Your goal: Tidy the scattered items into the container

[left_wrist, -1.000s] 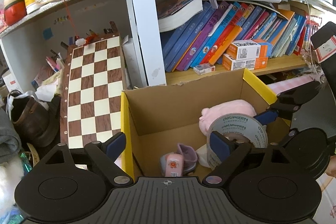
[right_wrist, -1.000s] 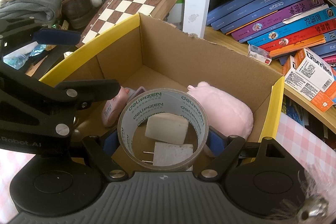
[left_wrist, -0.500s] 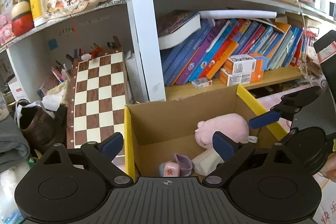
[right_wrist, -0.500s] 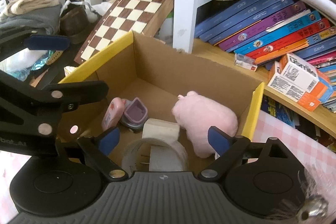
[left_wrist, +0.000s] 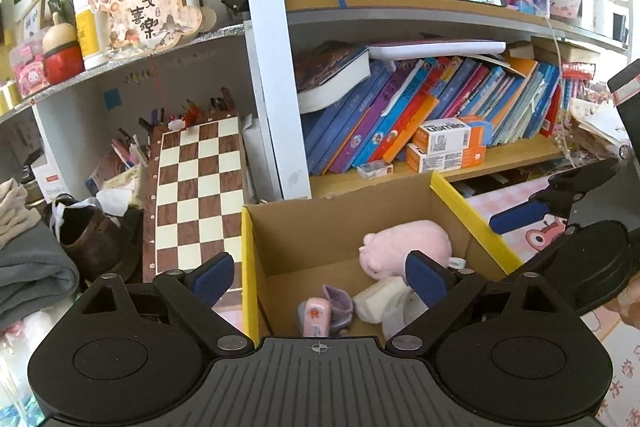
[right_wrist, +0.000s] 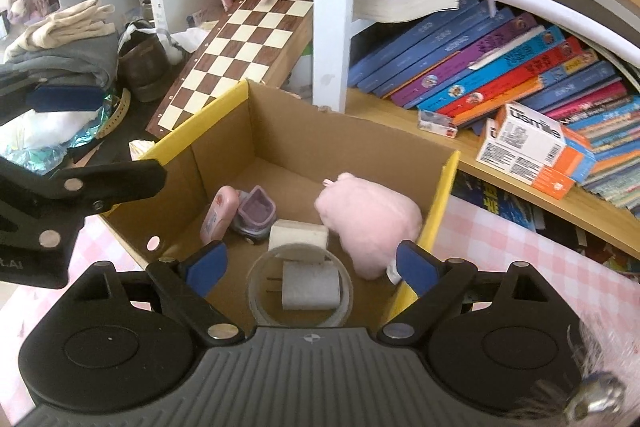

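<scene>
A cardboard box (left_wrist: 340, 223) (right_wrist: 340, 143) with yellow rims holds a pink plush pig (left_wrist: 404, 247) (right_wrist: 368, 219), a small pink bottle (left_wrist: 316, 317) (right_wrist: 218, 213), a purple container (left_wrist: 340, 301) (right_wrist: 258, 211) and a white block (left_wrist: 378, 301) (right_wrist: 298, 235). A grey tape roll (right_wrist: 253, 287) lies flat on the box floor, ringed around a white plug adapter (right_wrist: 308, 291). My right gripper (right_wrist: 311, 266) hangs open above the roll with nothing between its pads. My left gripper (left_wrist: 318, 277) stands open over the box's near left side, also holding nothing.
A chessboard (left_wrist: 196, 195) (right_wrist: 248, 43) leans on the shelf behind the box. Leaning books (left_wrist: 400, 119) and orange-white cartons (left_wrist: 448, 143) fill the shelf to the right. A brown shoe (left_wrist: 88, 239) and folded clothes (right_wrist: 68, 43) lie left. A pink checked cloth (right_wrist: 520, 259) covers the table.
The right gripper's jaws spread and let go of the tape roll, which now lies in the box. Both grippers have risen and drawn back from the box.
</scene>
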Tool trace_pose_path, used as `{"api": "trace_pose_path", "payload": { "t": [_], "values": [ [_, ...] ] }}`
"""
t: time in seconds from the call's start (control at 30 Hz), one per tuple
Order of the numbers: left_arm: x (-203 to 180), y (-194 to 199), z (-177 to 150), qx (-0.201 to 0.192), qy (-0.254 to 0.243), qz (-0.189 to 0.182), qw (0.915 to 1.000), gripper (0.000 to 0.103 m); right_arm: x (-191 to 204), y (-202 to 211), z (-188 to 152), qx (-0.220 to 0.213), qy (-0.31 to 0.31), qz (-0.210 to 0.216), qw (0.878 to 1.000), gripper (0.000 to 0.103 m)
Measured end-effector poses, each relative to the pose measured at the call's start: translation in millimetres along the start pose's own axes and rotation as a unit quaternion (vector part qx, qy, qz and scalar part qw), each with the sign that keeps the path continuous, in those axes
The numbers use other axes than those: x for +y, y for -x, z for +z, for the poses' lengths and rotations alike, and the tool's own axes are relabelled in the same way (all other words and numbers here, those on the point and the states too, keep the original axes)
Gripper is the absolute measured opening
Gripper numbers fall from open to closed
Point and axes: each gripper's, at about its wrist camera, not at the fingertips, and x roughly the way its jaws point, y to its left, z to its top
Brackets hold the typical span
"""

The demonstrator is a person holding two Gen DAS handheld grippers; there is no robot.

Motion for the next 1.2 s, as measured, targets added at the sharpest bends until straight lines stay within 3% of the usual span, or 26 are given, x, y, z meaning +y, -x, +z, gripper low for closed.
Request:
{"api": "trace_pose_path", "payload": {
  "t": [0.67, 1.2],
  "values": [
    [-54, 32, -30, 0.027, -0.012, -0.049, 0.9984, 0.096, -32, 79, -77, -0.02, -0.106, -0.074, 0.991, 0.092],
    [-84, 34, -52, 0.061, -0.017, -0.048, 0.9968, 0.096, -39, 110, -135, -0.02, -0.155, -0.142, 0.978, 0.092]
  ]
}}
